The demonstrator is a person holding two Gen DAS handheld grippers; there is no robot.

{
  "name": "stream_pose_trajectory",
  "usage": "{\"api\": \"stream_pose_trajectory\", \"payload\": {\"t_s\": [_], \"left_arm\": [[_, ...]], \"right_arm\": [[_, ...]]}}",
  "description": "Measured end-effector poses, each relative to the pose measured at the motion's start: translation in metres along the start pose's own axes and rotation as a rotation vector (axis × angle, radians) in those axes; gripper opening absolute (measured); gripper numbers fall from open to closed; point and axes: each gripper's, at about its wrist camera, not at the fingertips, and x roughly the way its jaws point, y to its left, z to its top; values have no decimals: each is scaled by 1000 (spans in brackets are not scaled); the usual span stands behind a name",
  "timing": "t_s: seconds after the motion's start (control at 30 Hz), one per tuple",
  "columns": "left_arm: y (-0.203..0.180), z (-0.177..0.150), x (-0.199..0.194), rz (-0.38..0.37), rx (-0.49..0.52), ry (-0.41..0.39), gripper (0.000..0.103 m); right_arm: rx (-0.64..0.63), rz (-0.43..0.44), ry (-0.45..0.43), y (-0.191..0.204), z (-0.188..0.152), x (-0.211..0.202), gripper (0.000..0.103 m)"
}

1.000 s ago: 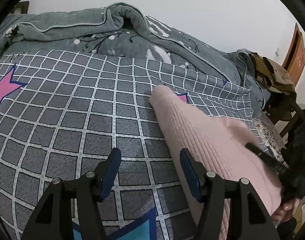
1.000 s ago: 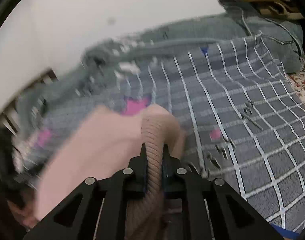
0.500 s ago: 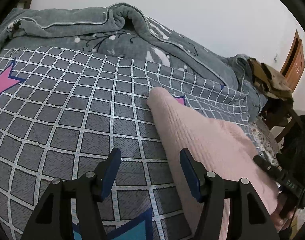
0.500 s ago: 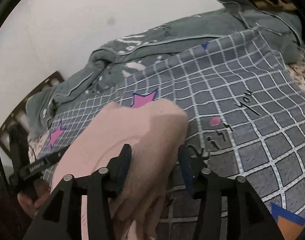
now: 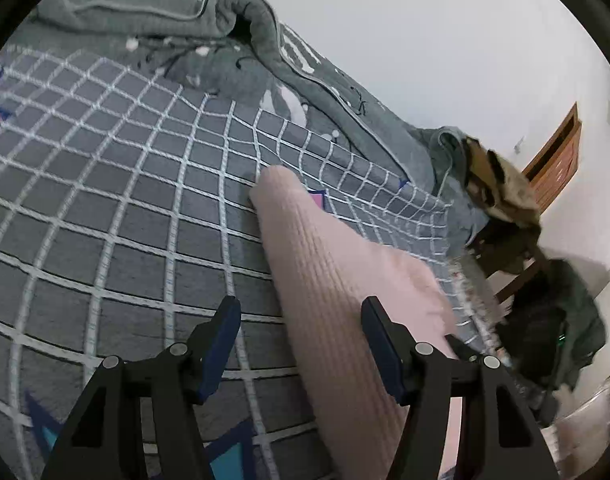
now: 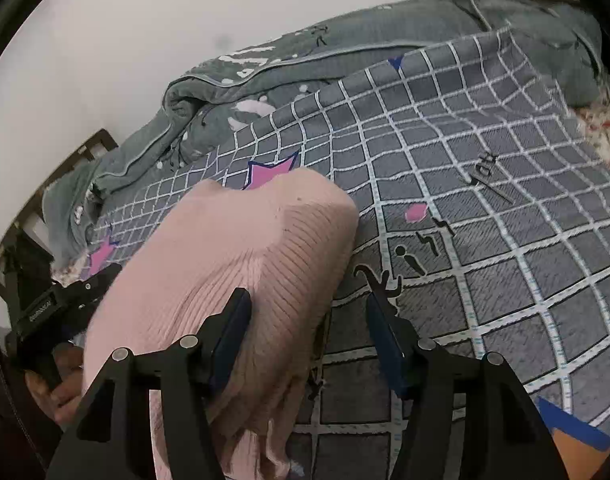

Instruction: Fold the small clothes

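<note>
Right wrist: one pink knit garment [image 6: 241, 248].

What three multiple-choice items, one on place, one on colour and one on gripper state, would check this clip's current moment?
1. Where does the pink knit garment lie?
A. On the grid-patterned bedspread
B. On a wooden chair
C. On the floor

2. What colour is the crumpled blanket beyond the bedspread?
A. Red
B. Grey
C. Yellow

3. How does the right gripper stand?
A. Shut on the garment
B. Shut on nothing
C. Open

Answers:
1 A: the garment rests directly on the checked cover in both wrist views.
2 B: the bunched blanket by the wall is grey with white marks.
3 C: its jaws stand apart, with bedspread showing between them; the left gripper is open too.
</note>
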Motion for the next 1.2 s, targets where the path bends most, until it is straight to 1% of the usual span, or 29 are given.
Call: {"api": "stream_pose_trajectory", "payload": {"t_s": [0.1, 0.23, 0.33, 0.4, 0.43, 0.57, 0.6, 0.63, 0.67, 0.73, 0.77, 0.8, 0.83, 0.87, 0.93, 1.0, 1.07, 1.13, 1.2], "left_arm": [[2, 1, 7, -31, -29, 11, 61], [0, 3, 20, -43, -44, 27, 62], [-3, 3, 34, -35, -44, 60, 62], [-7, 2, 40, -18, -24, 81, 63], [-8, 2, 42, -11, -11, 86, 65], [-8, 2, 46, -16, -5, 99, 65], [-8, 3, 47, -21, -8, 99, 62], [-9, 3, 48, -23, -7, 96, 56], [-10, 2, 48, -28, -3, 92, 53], [-13, 2, 46, -19, 8, 73, 44], [-14, 2, 44, -17, 14, 64, 42], [-15, 2, 42, -13, 20, 54, 39], [-16, 2, 41, -10, 26, 48, 37], [-17, 3, 40, -10, 32, 45, 36], [-18, 5, 37, -14, 40, 42, 34], [-14, 9, 32, -23, 27, 41, 34], [-12, 14, 25, -17, 33, 28, 33], [-9, 22, 12, 20, 56, -1, 33], [-3, 29, -3, 76, 79, -27, 33]], "right_arm": [[23, 24, 12, -3, 0, 4, 59], [20, 38, 21, -1, 1, 9, 59], [30, 62, 36, -2, 2, 15, 60], [37, 70, 45, -2, 4, 20, 60], [36, 71, 48, -1, 5, 22, 60], [30, 81, 59, 0, 9, 31, 61], [38, 89, 64, 0, 10, 34, 61], [46, 97, 68, -1, 11, 36, 61], [52, 104, 74, -2, 12, 38, 61], [55, 112, 82, -1, 13, 42, 61], [56, 124, 85, 0, 14, 43, 59], [60, 140, 86, 0, 14, 44, 48], [80, 186, 87, 0, 16, 44, 39], [90, 191, 78, -1, 15, 42, 36], [64, 180, 50, 6, 17, 39, 29], [39, 164, 11, 17, 19, 34, 27], [21, 172, -15, 28, 22, 32, 24], [26, 203, -29, 39, 27, 34, 23], [41, 238, -25, 54, 31, 42, 22]]}}
